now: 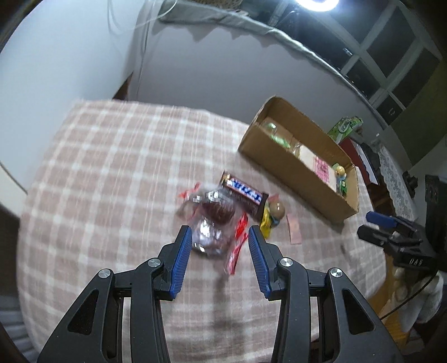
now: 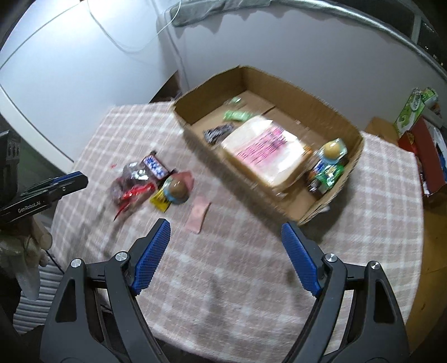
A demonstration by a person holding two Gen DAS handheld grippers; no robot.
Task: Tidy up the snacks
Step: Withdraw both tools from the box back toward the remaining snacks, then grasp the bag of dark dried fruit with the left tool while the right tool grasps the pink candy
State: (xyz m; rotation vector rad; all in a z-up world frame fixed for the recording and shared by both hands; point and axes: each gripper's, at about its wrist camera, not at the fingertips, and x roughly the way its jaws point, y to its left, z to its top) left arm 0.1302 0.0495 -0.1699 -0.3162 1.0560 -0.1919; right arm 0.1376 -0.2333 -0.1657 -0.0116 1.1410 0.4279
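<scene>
The left gripper (image 1: 220,233) hangs half open and empty just over the clear snack bag (image 1: 213,223), well apart from the cardboard box (image 1: 300,183). The right gripper (image 2: 225,231) is wide and empty. Next, probably: pinch the bag, carry it to the box.

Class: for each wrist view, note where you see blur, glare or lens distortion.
Left wrist view: ceiling light glares at the top edge; the snack pile is motion-blurred; the gripper's own fingers stay sharp. Right wrist view: cardboard box contents smear; fisheye bends the table edges.
</scene>
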